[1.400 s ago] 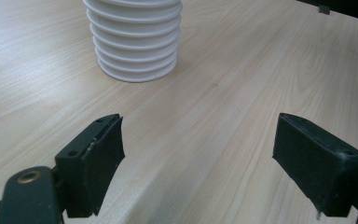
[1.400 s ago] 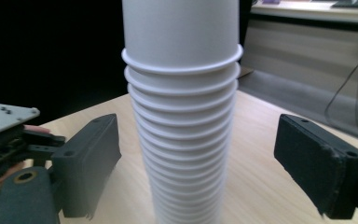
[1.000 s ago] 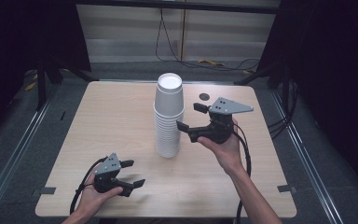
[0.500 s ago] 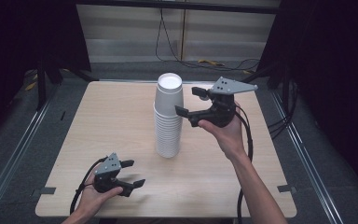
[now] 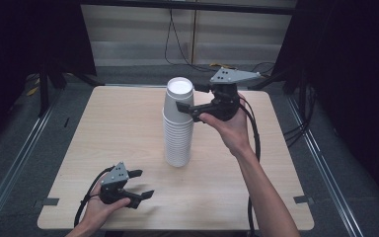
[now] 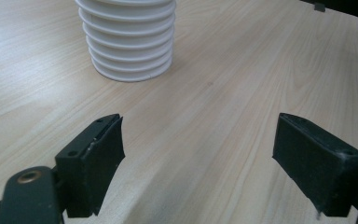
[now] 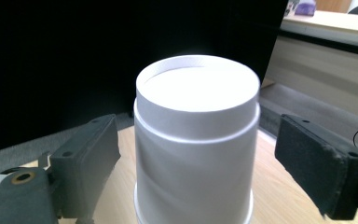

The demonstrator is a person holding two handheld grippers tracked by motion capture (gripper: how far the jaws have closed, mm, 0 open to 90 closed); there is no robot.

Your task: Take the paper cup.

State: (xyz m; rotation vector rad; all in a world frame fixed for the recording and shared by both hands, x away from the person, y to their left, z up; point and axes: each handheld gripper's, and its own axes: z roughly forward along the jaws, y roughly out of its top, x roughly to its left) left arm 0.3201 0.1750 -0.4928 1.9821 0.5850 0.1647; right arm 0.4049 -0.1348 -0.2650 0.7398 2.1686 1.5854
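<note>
High view: wooden bench point(image 5: 103, 133), white cup stack point(image 5: 178, 123) upright near centre. Right hand-held gripper point(image 5: 193, 100) raised at stack top, jaws apart, flanking the top cup point(image 7: 196, 135) without contact. Left hand-held gripper point(image 5: 139, 183) low at near left edge, jaws spread wide, nothing held, well apart from stack.

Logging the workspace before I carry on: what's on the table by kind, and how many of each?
Stack of white cups: 1 (cups too tightly nested to count)
Grippers: 2, left gripper, right gripper
Total: 3
</note>
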